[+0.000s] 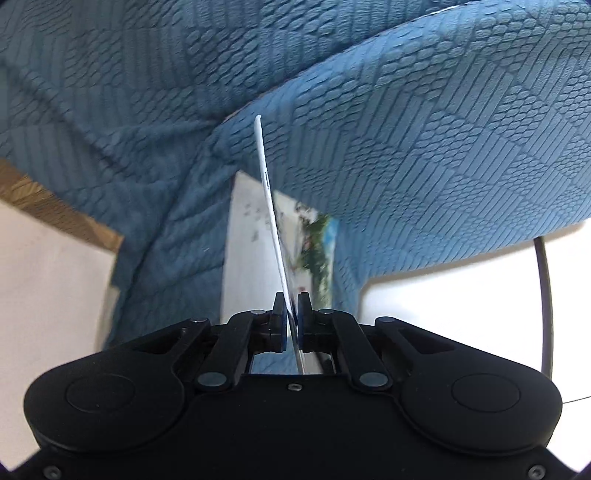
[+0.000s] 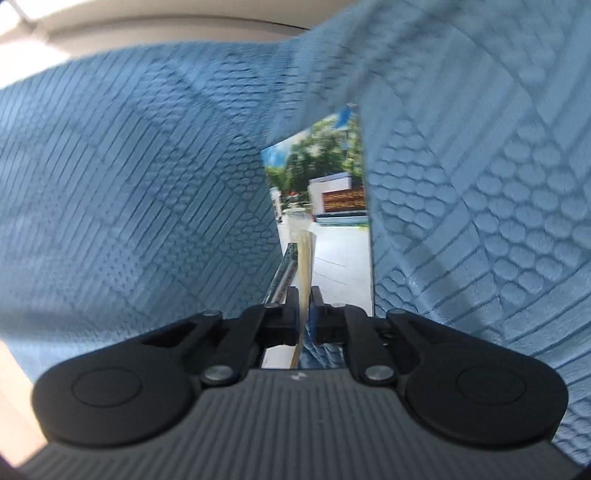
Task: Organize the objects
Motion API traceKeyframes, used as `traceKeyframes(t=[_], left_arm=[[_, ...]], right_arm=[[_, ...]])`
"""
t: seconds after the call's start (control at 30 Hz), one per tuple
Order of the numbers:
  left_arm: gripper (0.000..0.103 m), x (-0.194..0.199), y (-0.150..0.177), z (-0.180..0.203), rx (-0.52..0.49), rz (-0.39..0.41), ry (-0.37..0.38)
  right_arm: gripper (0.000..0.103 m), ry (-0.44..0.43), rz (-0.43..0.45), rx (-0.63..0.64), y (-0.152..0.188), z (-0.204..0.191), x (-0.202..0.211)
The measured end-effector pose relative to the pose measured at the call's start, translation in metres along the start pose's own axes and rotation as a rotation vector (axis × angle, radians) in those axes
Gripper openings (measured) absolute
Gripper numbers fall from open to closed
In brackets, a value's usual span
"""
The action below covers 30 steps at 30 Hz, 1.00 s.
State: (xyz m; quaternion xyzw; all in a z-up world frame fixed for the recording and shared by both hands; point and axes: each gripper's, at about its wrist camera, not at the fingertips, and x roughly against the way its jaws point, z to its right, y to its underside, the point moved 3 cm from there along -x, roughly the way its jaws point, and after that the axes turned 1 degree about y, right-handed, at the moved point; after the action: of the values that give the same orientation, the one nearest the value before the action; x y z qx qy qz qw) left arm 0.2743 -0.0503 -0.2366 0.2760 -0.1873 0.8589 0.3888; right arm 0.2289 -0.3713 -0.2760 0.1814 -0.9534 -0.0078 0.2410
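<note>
My left gripper (image 1: 291, 300) is shut on a thin white card (image 1: 266, 184), seen edge-on and standing up from the jaws. Behind it, a picture card (image 1: 319, 240) with greenery lies partly tucked between folds of a blue textured cloth (image 1: 424, 147). In the right wrist view, my right gripper (image 2: 304, 295) is shut on a thin card (image 2: 306, 258), whose pale edge and glossy face show. Just past it, a photo card (image 2: 332, 192) of trees and a building stands in a gap in the blue cloth (image 2: 147, 184). The view is blurred.
The cloth fills most of both views. A white surface (image 1: 443, 314) shows below it on the right, crossed by a black cable (image 1: 546, 295). A brown cardboard edge (image 1: 55, 206) lies at the left. A pale band (image 2: 110, 22) runs along the top of the right wrist view.
</note>
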Motion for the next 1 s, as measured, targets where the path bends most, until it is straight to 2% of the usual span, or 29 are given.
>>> traceKeyframes(t=[0.17,0.3,0.53,0.67,0.8,1.0], left_arm=[[0.006,0.016,0.012,-0.013,-0.007,-0.023,-0.023],[0.006,0.032,0.025,-0.016,-0.004,-0.044,0.008],[0.005,0.076,0.046,-0.017,-0.015,-0.068,0.081],[0.005,0.105,0.059,-0.019,-0.028,-0.062,0.093],[0.005,0.135,0.067,-0.014,-0.069,-0.03,0.097],[0.005,0.173,0.063,-0.004,-0.124,0.029,0.096]], right_arm=[[0.006,0.01,-0.019,0.213,0.012,-0.026,0.021],[0.006,0.02,-0.005,0.345,0.027,-0.039,0.045],[0.006,0.015,-0.017,0.416,0.061,-0.037,0.095],[0.006,0.025,-0.027,0.47,0.083,-0.041,0.121],[0.006,0.019,-0.017,0.542,0.103,-0.056,0.135],[0.006,-0.004,-0.024,0.636,0.129,-0.088,0.142]])
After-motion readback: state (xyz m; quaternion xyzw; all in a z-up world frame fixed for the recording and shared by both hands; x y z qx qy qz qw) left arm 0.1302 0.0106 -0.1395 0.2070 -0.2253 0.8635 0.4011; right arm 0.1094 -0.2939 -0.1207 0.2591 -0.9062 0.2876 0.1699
